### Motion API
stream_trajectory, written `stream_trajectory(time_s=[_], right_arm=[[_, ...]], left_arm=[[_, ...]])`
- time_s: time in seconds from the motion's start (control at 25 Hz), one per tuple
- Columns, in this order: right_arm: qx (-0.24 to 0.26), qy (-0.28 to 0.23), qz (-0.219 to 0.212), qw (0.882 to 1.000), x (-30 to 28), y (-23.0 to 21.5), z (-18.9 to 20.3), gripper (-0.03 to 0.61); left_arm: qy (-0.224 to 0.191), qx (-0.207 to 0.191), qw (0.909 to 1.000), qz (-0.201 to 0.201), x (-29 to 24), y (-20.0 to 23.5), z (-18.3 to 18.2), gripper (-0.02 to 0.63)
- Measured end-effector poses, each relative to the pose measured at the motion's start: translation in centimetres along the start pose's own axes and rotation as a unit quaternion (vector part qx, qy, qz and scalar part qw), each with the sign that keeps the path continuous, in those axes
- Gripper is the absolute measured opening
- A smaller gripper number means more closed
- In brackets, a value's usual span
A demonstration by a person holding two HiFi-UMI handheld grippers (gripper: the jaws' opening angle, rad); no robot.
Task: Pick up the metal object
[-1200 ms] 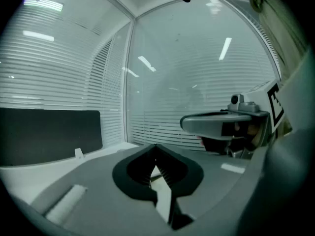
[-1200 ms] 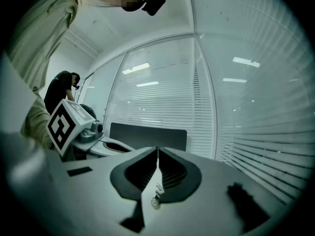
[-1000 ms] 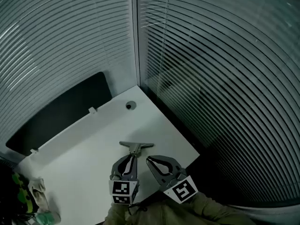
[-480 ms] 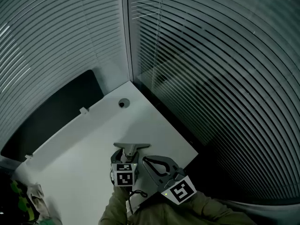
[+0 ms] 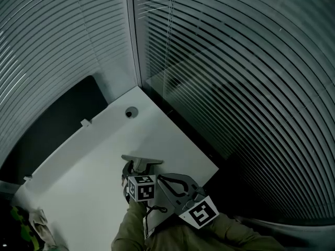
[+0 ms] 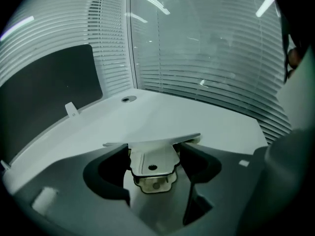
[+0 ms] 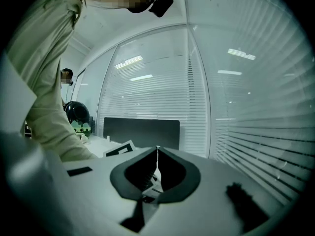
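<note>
The metal object [image 5: 142, 160] is a flat T-shaped bracket lying on the white table [image 5: 89, 161]. In the left gripper view its stem [image 6: 153, 161] points toward the camera, with the crossbar on the far side. My left gripper [image 5: 136, 167] straddles that stem. Its jaws are opening, and the stem lies between the fingertips [image 6: 123, 149] with narrow gaps on both sides. My right gripper [image 5: 161, 178] hovers just right of the left one, raised and pointing away from the table. Its jaws [image 7: 157, 149] meet at the tip and hold nothing.
A round cable hole [image 5: 130, 112] sits near the table's far corner. A dark panel [image 5: 47, 127] runs along the left edge. Glass walls with blinds [image 5: 235, 88] close in the far sides. Green items [image 5: 21, 226] lie at the lower left. The table's right edge [image 5: 209, 163] is close.
The left gripper has moved forward over the bracket's stem and its jaws have spread from shut to wide. The head view has shifted slightly; the right gripper has stayed in place.
</note>
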State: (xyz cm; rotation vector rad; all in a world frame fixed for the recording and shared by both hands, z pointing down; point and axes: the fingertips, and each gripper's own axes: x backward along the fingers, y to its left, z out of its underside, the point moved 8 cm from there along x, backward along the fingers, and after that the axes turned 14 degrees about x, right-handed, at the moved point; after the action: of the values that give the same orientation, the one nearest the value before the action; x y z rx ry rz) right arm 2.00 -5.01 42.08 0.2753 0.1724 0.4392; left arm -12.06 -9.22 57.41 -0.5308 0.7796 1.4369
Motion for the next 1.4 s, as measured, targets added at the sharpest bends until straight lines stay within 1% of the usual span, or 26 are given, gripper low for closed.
stream_trajectory(time_s=[0.12,0.44,0.56,0.84,0.96,1.08,1.2,1.4], right_arm=[[-0.002,0.003,0.001,1.000,0.1,-0.3,0.1,0.005],[0.004,0.006,0.005,1.000,1.1,-0.1,-0.2,0.005],[0.000,0.005,0.007,1.000,1.2,0.1,-0.2,0.005],[0.011,0.000,0.010,1.000,1.8,0.1,-0.2,0.005],[0.009,0.001,0.013,1.000,2.0,0.0,0.0,0.005],[0.008,0.001,0.015,1.000,2.0,-0.3,0.0,0.005],[0.007,0.004,0.014,1.000,1.7,-0.5,0.3,0.005],[0.012,-0.010,0.005,1.000,0.6,-0.9,0.0,0.005]], left_arm=[[-0.008,-0.012,0.9998,-0.015,-0.6,-0.1,-0.3,0.334],[-0.049,-0.022,0.9986,0.003,-0.2,0.1,0.2,0.333],[-0.044,-0.024,0.9987,0.001,-0.2,0.3,0.1,0.306],[-0.025,-0.032,0.9991,0.010,-0.1,0.4,-0.2,0.302],[-0.029,-0.023,0.9991,0.022,0.3,0.3,-0.2,0.302],[-0.049,-0.013,0.9983,0.027,1.2,0.2,-0.5,0.302],[-0.075,-0.020,0.9965,0.029,2.4,0.1,-1.2,0.302],[-0.143,-0.020,0.9894,0.016,5.5,1.2,-3.4,0.302]])
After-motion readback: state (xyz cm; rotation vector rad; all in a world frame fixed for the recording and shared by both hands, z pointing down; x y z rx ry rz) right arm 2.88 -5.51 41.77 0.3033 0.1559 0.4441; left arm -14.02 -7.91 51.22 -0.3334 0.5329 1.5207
